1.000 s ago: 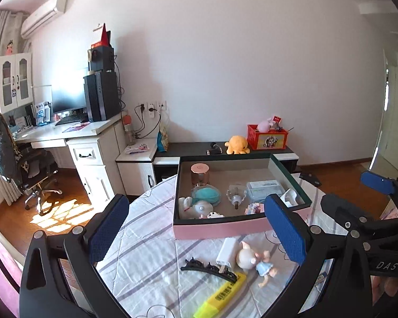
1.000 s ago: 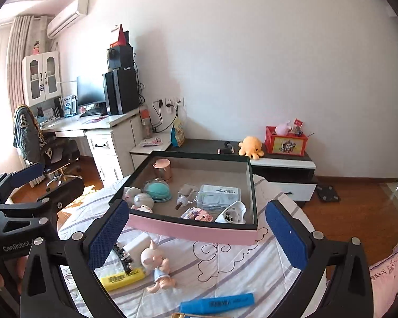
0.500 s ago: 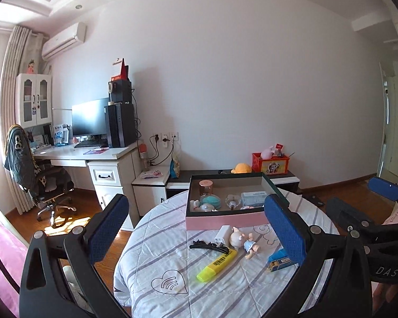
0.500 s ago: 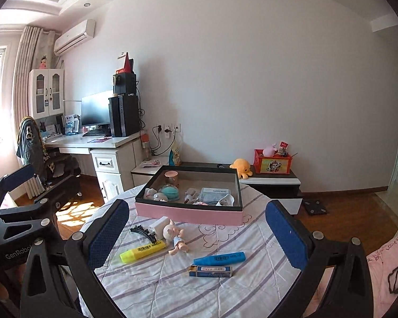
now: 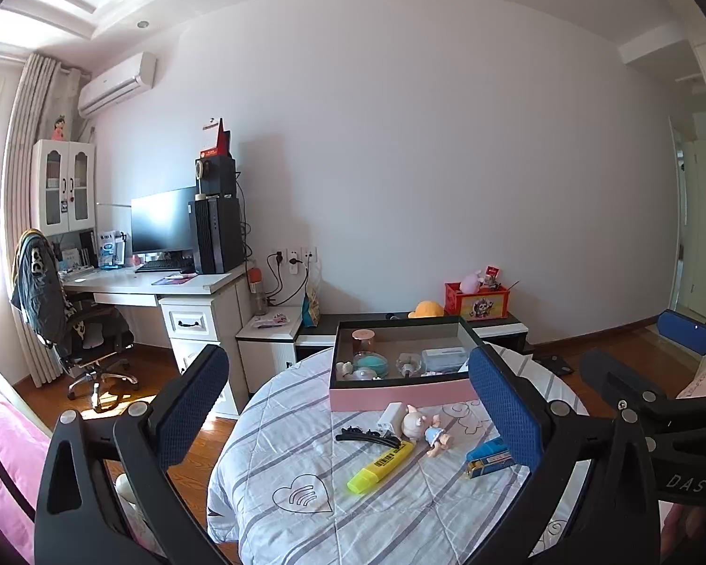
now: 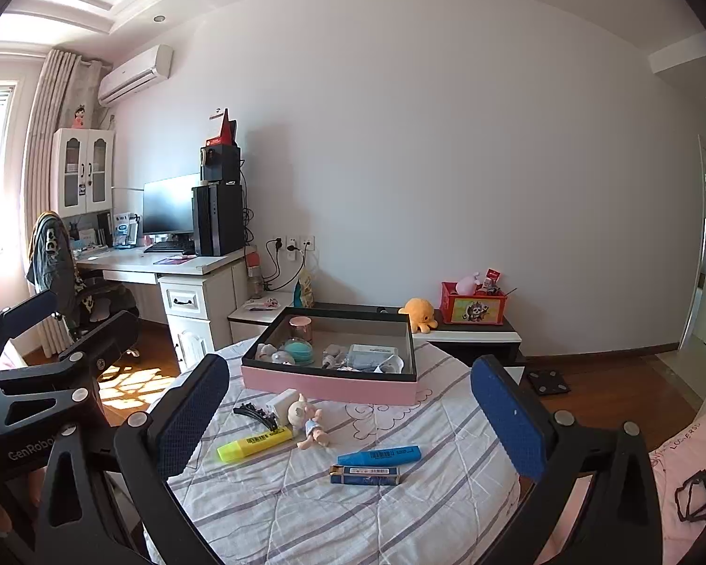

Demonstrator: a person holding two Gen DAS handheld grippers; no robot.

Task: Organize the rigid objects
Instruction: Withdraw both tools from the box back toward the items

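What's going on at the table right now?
Someone is tidying small items into the pink box on the table. Both the left gripper and the right gripper are open, empty and held back from the table. Loose in front of the box lie a hair clip, white charger, pig figure, yellow highlighter, blue highlighter and small blue box.

A home bedroom doubling as a study. At 9 o'clock a desk (image 6: 164, 261) carries a monitor (image 6: 169, 205) and computer tower (image 6: 217, 219), with a swivel chair (image 6: 77, 294) beside it. An air conditioner (image 6: 135, 74) hangs at 10 o'clock. Pink bedding (image 5: 4, 442) lies at 8 o'clock; a plush octopus (image 6: 419, 313) sits on a low cabinet (image 6: 475, 332) at 2 o'clock.
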